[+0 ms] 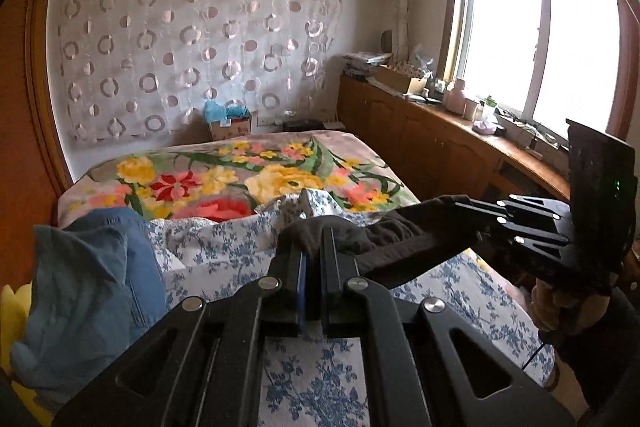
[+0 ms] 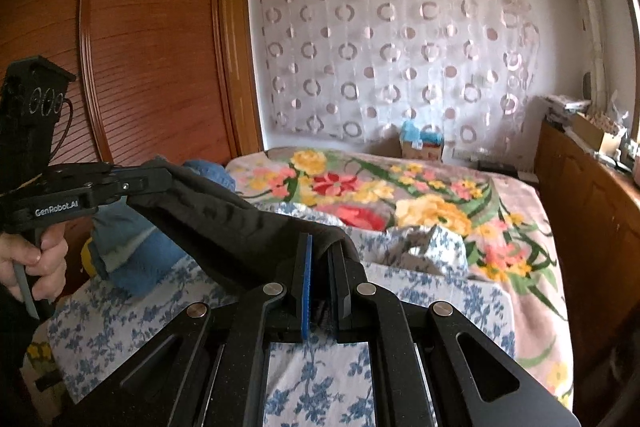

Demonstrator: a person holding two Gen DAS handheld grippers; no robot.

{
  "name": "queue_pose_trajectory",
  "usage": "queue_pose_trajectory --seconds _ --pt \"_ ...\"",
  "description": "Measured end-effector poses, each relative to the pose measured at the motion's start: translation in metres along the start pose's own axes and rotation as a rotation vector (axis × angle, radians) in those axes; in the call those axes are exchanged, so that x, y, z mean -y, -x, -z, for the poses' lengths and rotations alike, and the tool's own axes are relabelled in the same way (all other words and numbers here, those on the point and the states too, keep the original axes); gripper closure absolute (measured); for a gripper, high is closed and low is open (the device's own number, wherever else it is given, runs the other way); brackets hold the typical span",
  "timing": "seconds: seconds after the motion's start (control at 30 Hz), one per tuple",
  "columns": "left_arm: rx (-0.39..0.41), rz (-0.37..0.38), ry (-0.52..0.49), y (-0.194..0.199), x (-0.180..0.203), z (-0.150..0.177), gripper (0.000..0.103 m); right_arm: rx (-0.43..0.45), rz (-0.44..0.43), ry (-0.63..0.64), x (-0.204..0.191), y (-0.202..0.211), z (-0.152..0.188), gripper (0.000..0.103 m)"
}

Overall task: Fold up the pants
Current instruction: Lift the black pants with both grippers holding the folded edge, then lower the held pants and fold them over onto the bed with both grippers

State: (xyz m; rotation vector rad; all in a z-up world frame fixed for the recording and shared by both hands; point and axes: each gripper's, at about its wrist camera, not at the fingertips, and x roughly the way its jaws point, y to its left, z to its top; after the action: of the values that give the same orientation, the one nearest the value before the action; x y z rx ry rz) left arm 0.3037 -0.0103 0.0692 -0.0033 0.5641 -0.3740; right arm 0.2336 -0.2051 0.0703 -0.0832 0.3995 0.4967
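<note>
Dark brown pants (image 1: 400, 247) hang stretched between my two grippers above the bed. My left gripper (image 1: 314, 247) is shut on one end of the waistband. In the left wrist view my right gripper (image 1: 460, 205) comes in from the right, shut on the other end. In the right wrist view the pants (image 2: 224, 223) run from my right gripper (image 2: 324, 259), shut on the cloth, up left to my left gripper (image 2: 160, 179), also shut on it. The rest of the pants hangs below, hidden by the gripper bodies.
Below lies a blue-flowered white sheet (image 1: 312, 379) on the bed, with a bright floral blanket (image 1: 248, 171) beyond. A blue garment pile (image 1: 92, 275) sits at the left. A wooden wardrobe (image 2: 140, 39) stands left, and a wooden cabinet (image 1: 440, 135) under the window right.
</note>
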Motion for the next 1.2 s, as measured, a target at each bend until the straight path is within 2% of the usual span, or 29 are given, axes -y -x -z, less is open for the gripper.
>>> queue_pose_trajectory --seconds 0.2,0.7,0.93,1.2 --pt "-0.01 0.011 -0.016 0.009 0.007 0.01 0.097 -0.021 -0.004 0.002 -0.003 0.009 -0.013 0.097" --pt "-0.084 0.043 -0.016 0.031 0.024 0.075 0.097 -0.14 -0.048 0.0 -0.025 0.041 0.011 0.097" --pt "-0.099 0.06 -0.021 0.037 0.035 0.089 0.097 -0.177 -0.047 -0.013 -0.031 0.056 0.012 0.096" --pt "-0.093 0.078 -0.031 0.053 0.051 0.1 0.097 -0.179 -0.034 -0.014 -0.032 0.083 0.011 0.096"
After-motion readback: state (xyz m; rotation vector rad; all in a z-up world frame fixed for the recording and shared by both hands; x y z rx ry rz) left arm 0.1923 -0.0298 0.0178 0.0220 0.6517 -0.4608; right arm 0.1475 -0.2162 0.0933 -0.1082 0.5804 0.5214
